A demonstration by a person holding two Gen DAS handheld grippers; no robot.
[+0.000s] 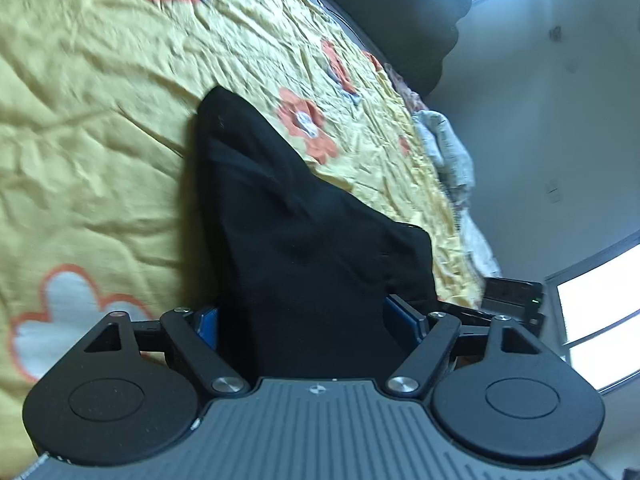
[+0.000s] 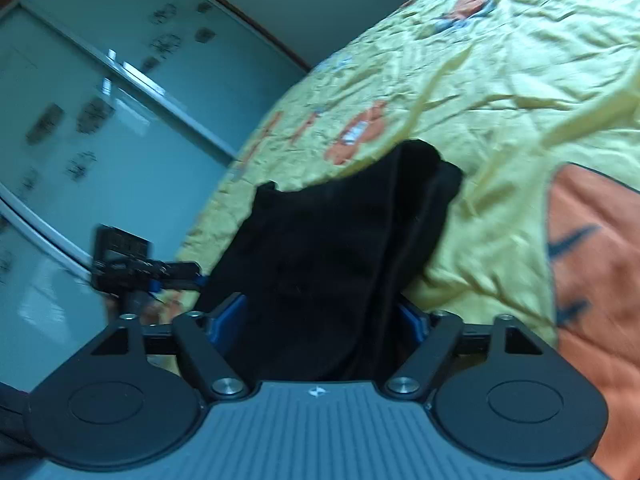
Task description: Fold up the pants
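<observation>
Soft black pants were seen bunched in a peaked heap on a crinkled yellow bedspread printed with orange flowers. Broad bare bedspread was left around the heap, up to the bed's edge. The left gripper and right gripper were spread wide, cloth lying between the blue pads; pinching could not be confirmed.

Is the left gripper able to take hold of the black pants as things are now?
Probably yes. The black pants already lie between the wide-apart blue fingers of the left gripper on the yellow bedspread, with nothing in the way.
</observation>
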